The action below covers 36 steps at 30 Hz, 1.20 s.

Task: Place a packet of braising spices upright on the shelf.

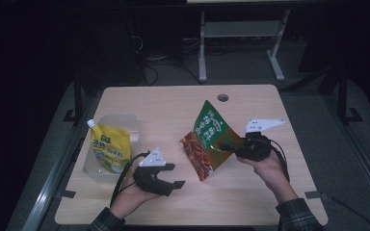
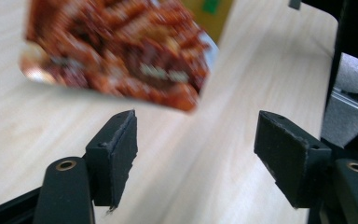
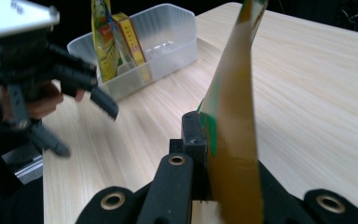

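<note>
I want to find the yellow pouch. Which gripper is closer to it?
Left. The left gripper sits open just beside the yellow pouch in its clear bin. The right gripper is farther off, shut on the snack bag.

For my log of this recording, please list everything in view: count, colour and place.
snack packet: 1, green top with red-brown food print, held up over the table's middle-right in the right tongs
plastic bin: 1, clear, left part of the table
spouted pouch: 1, yellow, standing in the bin
slim box: 1, yellow and red, in the bin behind the pouch
table: 1, light wood, with a round hole near the far edge
left tongs: 1, black, jaws apart, empty, near the bin
right tongs: 1, black, clamped on the packet
hands: 2, in plaid sleeves, at the near edge
</note>
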Each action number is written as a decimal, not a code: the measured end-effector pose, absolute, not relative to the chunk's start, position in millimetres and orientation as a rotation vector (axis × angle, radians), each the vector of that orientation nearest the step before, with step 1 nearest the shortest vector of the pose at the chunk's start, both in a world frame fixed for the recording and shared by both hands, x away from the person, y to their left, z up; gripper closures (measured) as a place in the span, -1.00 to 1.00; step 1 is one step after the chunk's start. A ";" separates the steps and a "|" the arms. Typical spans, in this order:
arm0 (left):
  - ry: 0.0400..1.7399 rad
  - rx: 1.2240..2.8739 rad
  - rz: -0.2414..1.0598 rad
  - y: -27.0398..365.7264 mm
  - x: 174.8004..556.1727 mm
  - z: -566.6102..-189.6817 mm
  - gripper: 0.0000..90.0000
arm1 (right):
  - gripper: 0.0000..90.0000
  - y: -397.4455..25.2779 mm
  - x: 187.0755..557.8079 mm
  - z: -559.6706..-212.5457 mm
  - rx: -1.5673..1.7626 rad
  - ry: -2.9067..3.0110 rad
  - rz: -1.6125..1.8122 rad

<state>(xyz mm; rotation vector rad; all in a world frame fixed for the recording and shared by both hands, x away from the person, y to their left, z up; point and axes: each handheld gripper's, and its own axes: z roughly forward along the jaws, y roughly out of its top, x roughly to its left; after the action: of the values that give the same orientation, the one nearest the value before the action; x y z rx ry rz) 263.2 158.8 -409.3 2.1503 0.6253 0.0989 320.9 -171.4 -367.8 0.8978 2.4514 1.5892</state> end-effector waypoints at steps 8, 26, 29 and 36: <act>0.604 2.170 0.060 162.5 243.7 -420.9 -0.43 | 1.00 -147.4 337.1 -348.9 0.874 2.479 1.555; 0.534 2.209 0.043 152.7 241.5 -428.9 -0.47 | 1.00 -84.7 376.7 -300.1 0.690 2.500 1.605; 0.518 2.216 0.040 151.7 240.6 -429.8 -0.47 | 1.00 -70.6 385.9 -292.4 0.647 2.520 1.600; 0.505 2.231 0.017 149.4 237.9 -432.8 -0.47 | 1.00 -34.5 407.8 -275.3 0.538 2.552 1.619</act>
<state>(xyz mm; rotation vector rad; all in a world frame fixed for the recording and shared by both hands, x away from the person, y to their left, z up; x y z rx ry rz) 237.9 149.4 -432.8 2.2309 0.5048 0.0174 407.8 -34.5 -275.3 0.5379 2.5521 1.6186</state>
